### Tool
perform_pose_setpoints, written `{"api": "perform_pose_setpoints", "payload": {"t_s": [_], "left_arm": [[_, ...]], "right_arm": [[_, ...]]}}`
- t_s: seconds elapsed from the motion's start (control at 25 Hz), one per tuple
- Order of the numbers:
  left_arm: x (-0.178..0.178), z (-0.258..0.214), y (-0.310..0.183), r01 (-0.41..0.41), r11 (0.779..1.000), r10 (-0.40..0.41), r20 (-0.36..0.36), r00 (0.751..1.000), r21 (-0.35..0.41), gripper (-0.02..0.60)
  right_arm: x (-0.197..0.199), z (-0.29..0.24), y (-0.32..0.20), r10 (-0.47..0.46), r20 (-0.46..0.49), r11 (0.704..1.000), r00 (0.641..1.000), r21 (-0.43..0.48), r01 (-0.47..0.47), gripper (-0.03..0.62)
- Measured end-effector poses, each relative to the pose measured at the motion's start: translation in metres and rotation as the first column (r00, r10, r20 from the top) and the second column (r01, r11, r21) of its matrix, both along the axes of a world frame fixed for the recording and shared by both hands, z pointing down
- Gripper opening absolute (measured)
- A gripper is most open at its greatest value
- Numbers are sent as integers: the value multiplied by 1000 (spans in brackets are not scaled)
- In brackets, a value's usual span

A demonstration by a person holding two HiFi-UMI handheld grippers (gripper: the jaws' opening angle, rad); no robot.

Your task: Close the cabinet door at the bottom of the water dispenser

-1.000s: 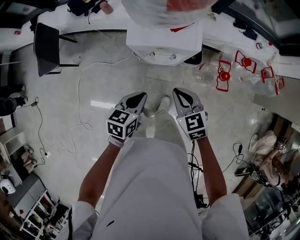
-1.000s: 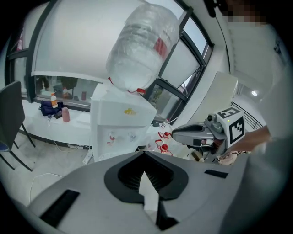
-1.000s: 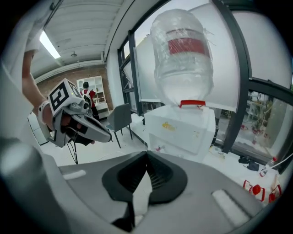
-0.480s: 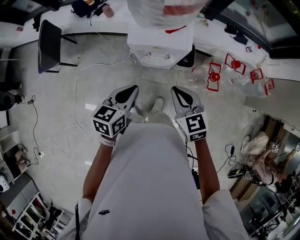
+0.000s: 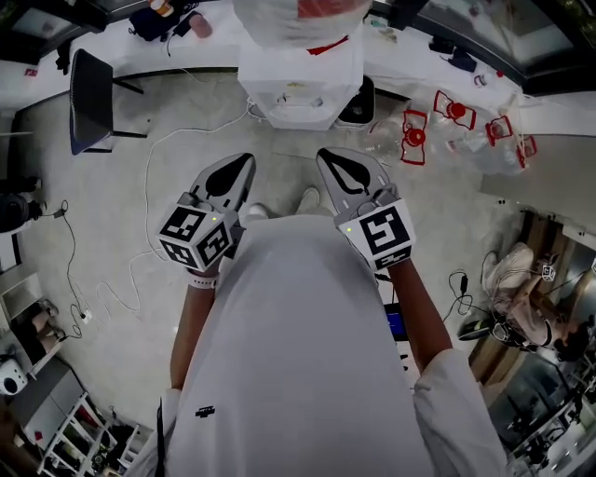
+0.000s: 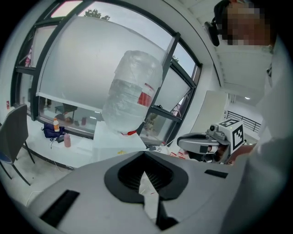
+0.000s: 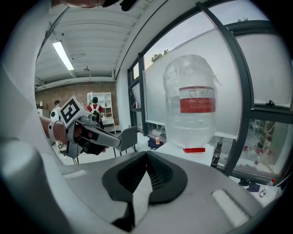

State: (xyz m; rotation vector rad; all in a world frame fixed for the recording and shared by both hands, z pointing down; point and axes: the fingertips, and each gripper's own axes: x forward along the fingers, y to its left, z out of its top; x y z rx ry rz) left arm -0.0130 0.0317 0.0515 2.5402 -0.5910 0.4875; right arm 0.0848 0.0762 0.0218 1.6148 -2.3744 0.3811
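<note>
The white water dispenser (image 5: 298, 88) stands ahead of me with a big clear bottle (image 5: 296, 13) on top. Its bottom cabinet door is hidden from above. My left gripper (image 5: 246, 159) and right gripper (image 5: 325, 152) are held side by side over the floor, short of the dispenser and pointing at it, both shut and holding nothing. In the left gripper view the left gripper (image 6: 144, 156) aims at the bottle (image 6: 132, 91), with the right gripper (image 6: 201, 144) beside it. In the right gripper view the right gripper (image 7: 147, 154) faces the bottle (image 7: 192, 100); the left gripper (image 7: 96, 136) shows at left.
A black chair (image 5: 91, 101) stands at the left. A white cable (image 5: 154, 177) runs over the floor. Empty bottles with red handles (image 5: 415, 138) lie right of the dispenser. Shelves and clutter line the lower left and right edges.
Both grippers have risen towards the camera and moved a little further apart, still shut. The person's body now fills more of the head view, and the dispenser sits nearer the top.
</note>
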Motion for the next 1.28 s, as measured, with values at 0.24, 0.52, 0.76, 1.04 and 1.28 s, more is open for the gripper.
{"api": "perform_pose_setpoints", "payload": {"t_s": [0.24, 0.52, 0.76, 1.04, 1.28], "left_arm": [[-4, -16, 5, 14, 999, -13, -22, 1000, 41, 6], [5, -42, 16, 7, 996, -1, -71, 997, 90, 6], [14, -54, 26, -21, 994, 30, -86, 996, 106, 6], [11, -61, 29, -14, 993, 25, -90, 996, 115, 6], [6, -60, 32, -12, 994, 21, -82, 996, 110, 6]], "right_arm": [[-11, -21, 16, -20, 17, 998, 1000, 53, 19, 11], [-8, -31, 25, 8, -11, 996, 1000, 84, -7, 11], [-8, -34, 29, -7, -35, 996, 999, 89, 10, 11], [-7, -33, 33, -8, -35, 997, 999, 78, 10, 11], [-13, -33, 33, -17, -37, 997, 999, 71, 20, 11]]}}
